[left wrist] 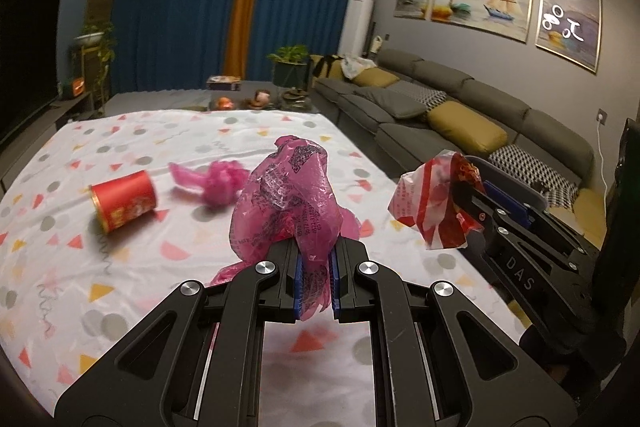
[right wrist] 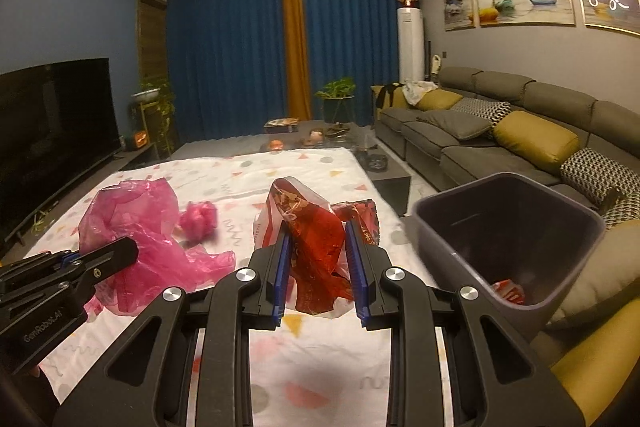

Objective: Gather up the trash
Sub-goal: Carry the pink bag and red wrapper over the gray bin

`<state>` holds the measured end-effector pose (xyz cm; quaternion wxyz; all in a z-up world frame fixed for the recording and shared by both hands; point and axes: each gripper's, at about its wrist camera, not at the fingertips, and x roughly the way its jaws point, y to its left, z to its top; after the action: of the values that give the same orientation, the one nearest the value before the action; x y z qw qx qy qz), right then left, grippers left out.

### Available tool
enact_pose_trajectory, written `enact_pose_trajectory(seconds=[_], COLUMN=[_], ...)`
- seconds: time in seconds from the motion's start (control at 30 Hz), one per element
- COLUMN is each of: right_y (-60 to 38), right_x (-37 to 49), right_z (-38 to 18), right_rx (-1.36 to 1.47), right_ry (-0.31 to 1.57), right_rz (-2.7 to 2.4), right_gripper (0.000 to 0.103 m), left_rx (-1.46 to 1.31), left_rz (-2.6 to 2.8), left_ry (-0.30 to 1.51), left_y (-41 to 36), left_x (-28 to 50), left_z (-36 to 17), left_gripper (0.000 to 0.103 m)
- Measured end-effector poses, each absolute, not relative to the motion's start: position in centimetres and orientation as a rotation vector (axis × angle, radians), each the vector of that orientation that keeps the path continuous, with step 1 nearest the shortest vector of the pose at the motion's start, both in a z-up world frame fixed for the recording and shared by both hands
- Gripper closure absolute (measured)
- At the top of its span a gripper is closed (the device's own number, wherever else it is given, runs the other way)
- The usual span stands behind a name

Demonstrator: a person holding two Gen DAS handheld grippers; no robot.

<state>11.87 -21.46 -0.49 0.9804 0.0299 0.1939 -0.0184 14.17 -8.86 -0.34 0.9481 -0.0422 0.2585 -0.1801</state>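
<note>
Left tongs pinch a pink bag; right tongs clamp a red-white wrapper beside the bin.

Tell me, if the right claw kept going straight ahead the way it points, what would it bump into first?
Probably nothing soon: the right claw, gripping the red-and-white bag, points over the patterned tablecloth. The bin stands off to its right. Depth is uncertain.

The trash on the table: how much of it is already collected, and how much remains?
Done: the grey bin holds one red and white piece at its bottom. In hand: the left tool is shut on a pink plastic bag, and the right tool is shut on a red and white bag; neither is over the bin. Left: a red can on its side and a small pink crumpled bag lie on the tablecloth.
</note>
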Motion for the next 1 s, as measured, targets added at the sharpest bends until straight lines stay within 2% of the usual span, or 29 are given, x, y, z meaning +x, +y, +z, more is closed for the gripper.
enact_pose_trajectory(seconds=[0.37, 0.73, 1.0], right_y=[-25.9, -35.0, -38.2], right_x=[11.5, 10.5, 10.8], right_z=[-0.5, 0.4, -0.6], right_rx=[0.071, 0.159, 0.186], right_ry=[0.374, 0.318, 0.323], right_rz=[-0.143, -0.362, -0.446], right_gripper=[0.075, 0.075, 0.075], left_rx=[-0.036, -0.017, 0.007], left_rz=[-0.469, -0.631, -0.731], left_ry=[0.521, 0.461, 0.467], left_y=[-14.9, -23.6, -29.4], left_x=[15.6, 18.4, 20.5], left_z=[0.4, 2.5, 1.6], left_gripper=[0.094, 0.094, 0.093])
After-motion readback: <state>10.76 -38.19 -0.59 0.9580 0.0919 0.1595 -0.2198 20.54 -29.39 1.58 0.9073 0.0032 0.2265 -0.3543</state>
